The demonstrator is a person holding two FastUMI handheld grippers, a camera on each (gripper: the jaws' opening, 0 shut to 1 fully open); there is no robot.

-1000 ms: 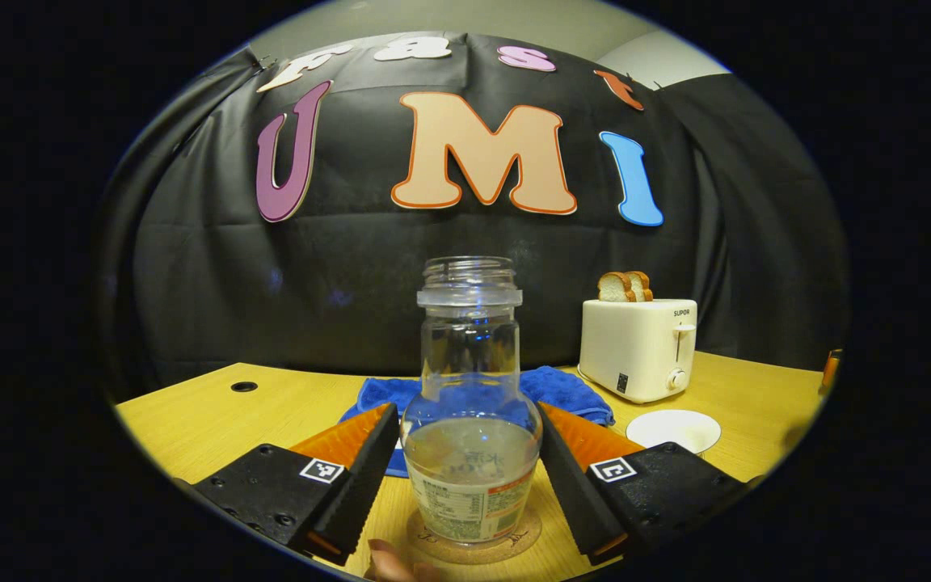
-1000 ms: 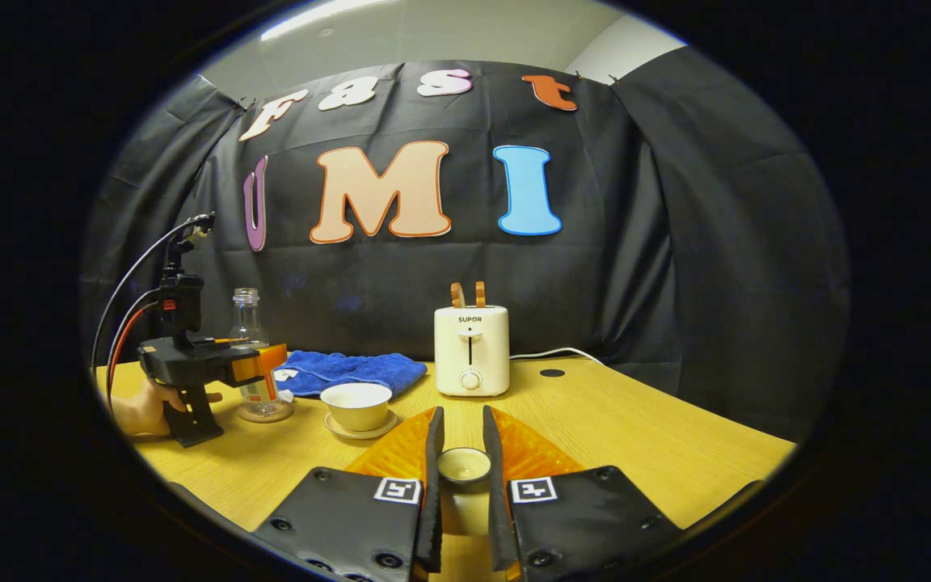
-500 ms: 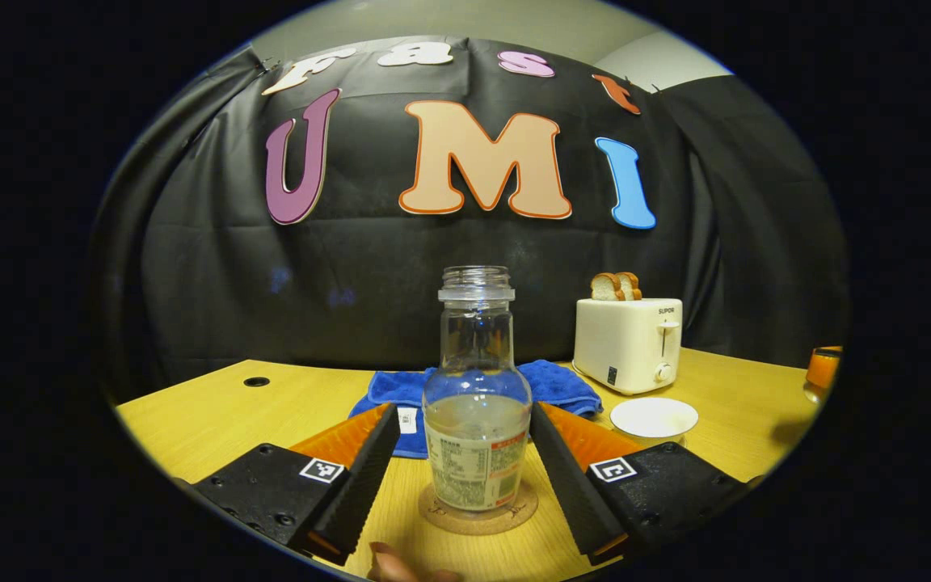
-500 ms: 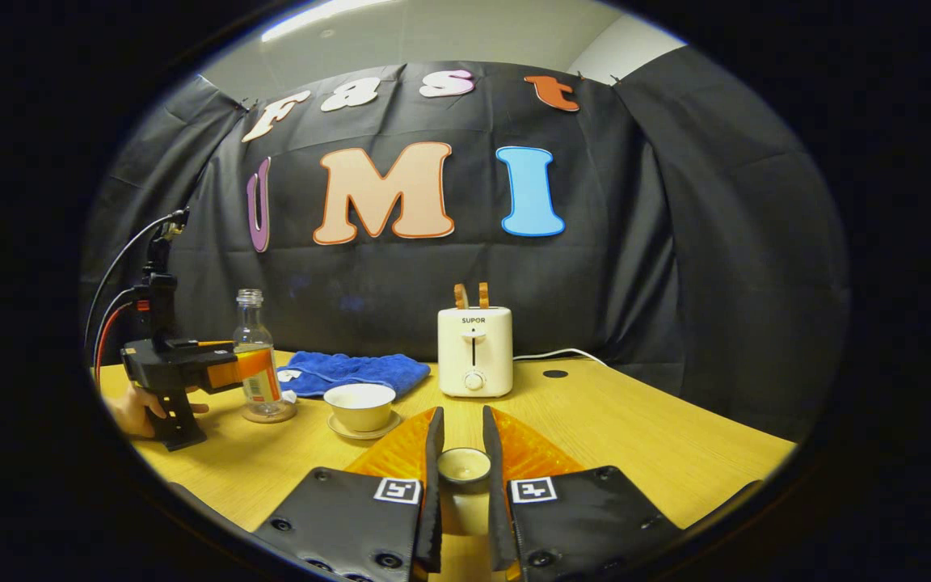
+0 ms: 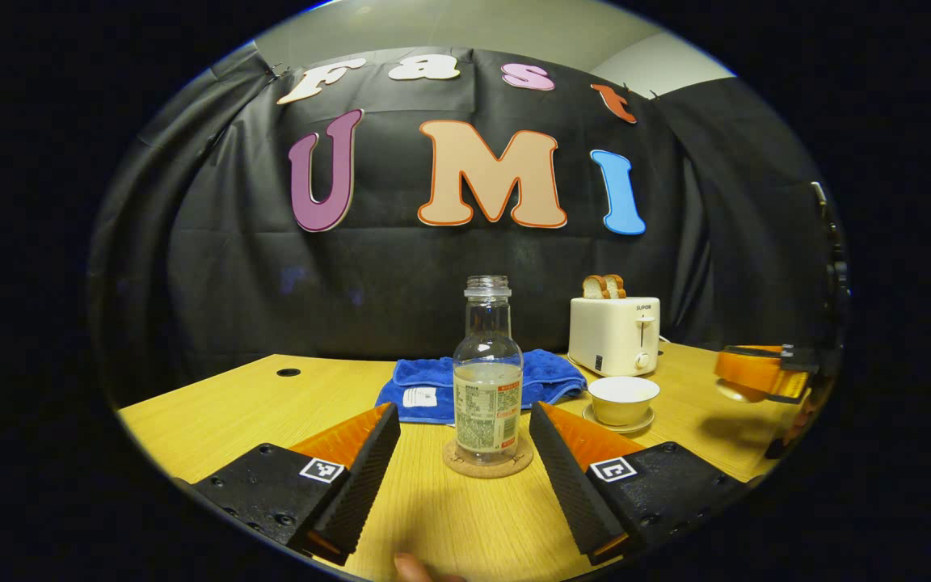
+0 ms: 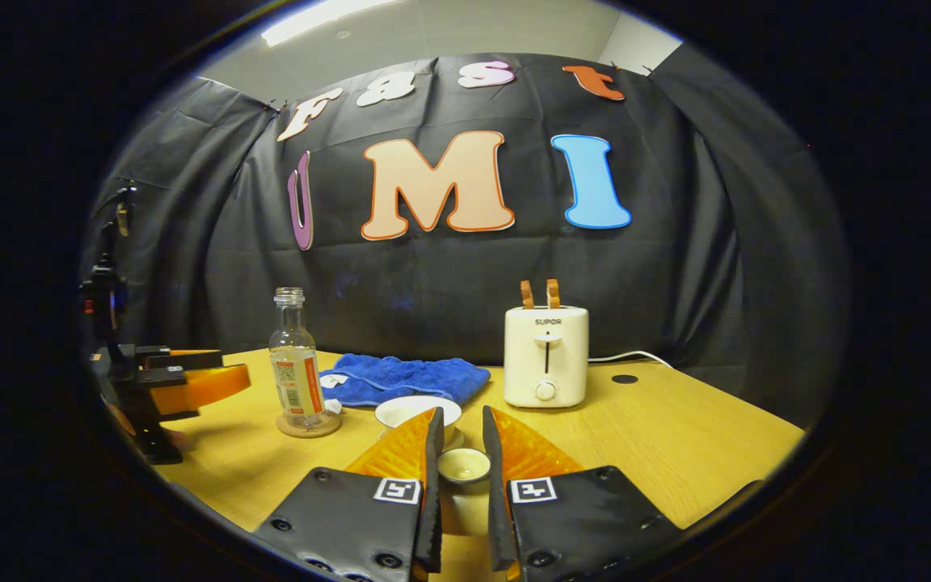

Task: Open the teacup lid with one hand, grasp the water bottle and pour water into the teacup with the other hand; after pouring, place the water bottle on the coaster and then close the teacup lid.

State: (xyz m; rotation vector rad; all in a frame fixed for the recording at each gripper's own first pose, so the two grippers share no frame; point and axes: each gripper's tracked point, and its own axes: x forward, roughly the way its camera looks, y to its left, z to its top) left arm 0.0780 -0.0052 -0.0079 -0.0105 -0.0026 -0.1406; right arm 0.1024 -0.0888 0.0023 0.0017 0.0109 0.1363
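The water bottle [image 5: 487, 372], clear and part full, stands upright on the cork coaster [image 5: 487, 463]. My left gripper [image 5: 463, 414] is open, a little short of the bottle and touching nothing. The teacup [image 5: 623, 399] sits uncovered on its saucer, right of the bottle. In the right gripper view, my right gripper [image 6: 461, 436] is shut on the teacup lid [image 6: 464, 465], held above the table. The teacup [image 6: 413, 408] lies just beyond its fingertips, a little to the left. The bottle [image 6: 296, 364] and left gripper [image 6: 183, 384] are further left.
A white toaster [image 5: 615, 335] with bread slices stands at the back right, beyond the teacup. A blue towel [image 5: 433, 384] lies behind the bottle. The right gripper [image 5: 760, 372] hangs at the far right. The wooden table [image 5: 231, 404] has a cable hole at back left.
My left gripper has drawn back from the bottle, which stays on the coaster. The right gripper has shifted with the lid, so the teacup now sits just ahead of its fingers.
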